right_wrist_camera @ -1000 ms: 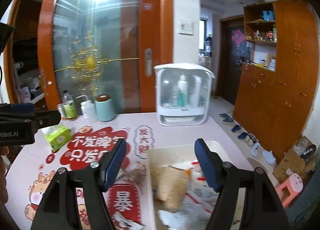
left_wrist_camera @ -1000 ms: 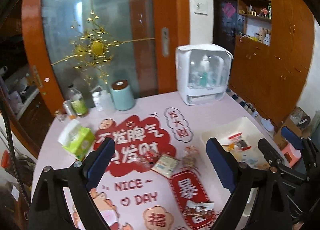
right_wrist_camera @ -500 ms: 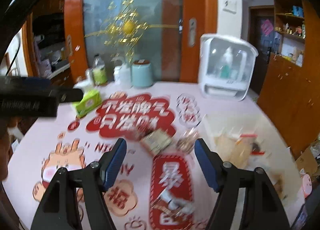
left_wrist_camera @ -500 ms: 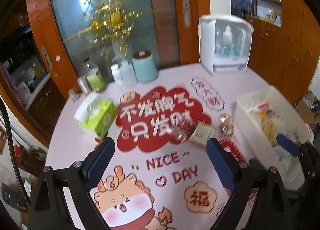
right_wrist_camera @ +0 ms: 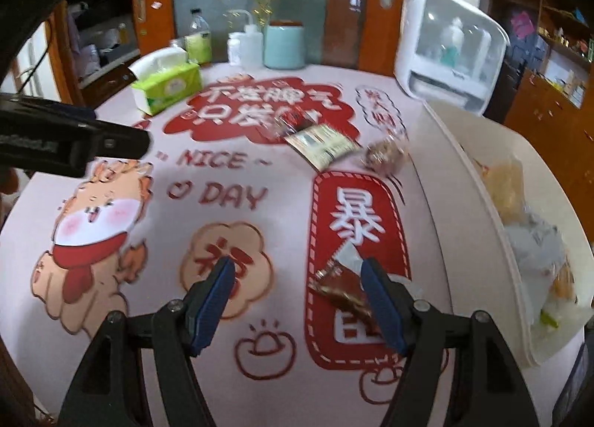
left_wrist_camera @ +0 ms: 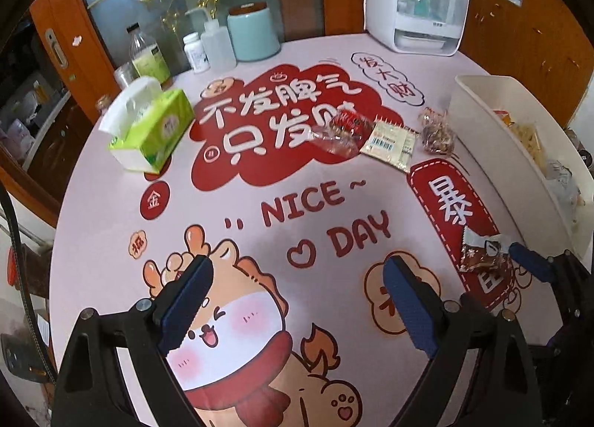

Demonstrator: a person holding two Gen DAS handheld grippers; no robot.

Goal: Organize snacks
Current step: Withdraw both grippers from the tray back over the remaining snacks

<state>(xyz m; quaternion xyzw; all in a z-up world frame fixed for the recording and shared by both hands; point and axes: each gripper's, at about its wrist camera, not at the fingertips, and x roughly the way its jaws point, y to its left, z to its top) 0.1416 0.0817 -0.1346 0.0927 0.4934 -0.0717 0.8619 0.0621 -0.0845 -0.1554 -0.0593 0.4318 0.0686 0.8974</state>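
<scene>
Several snack packets lie on the pink printed tablecloth. A brown-and-silver wrapper (right_wrist_camera: 339,288) (left_wrist_camera: 482,254) lies near the front, just inside the right finger of my right gripper (right_wrist_camera: 297,269), which hangs open over it without pressing on it. Further back are a clear-and-red packet (left_wrist_camera: 343,130), a beige barcode packet (left_wrist_camera: 389,145) (right_wrist_camera: 321,145) and a brown nut packet (left_wrist_camera: 436,132) (right_wrist_camera: 384,158). The white bin (left_wrist_camera: 479,137) (right_wrist_camera: 456,182) on the right holds several snacks. My left gripper (left_wrist_camera: 297,269) is wide open over the cartoon print, nothing between its fingers.
A green tissue box (left_wrist_camera: 152,126) sits at the left. At the back stand a mint canister (left_wrist_camera: 252,32), white bottles (left_wrist_camera: 217,45), a clear bottle (left_wrist_camera: 146,54) and a white cabinet box (left_wrist_camera: 415,0). The table edge curves round on the left.
Both grippers have come down toward the table and tilted downward. The right one swung left from over the bin to the brown wrapper. Neither has changed its opening.
</scene>
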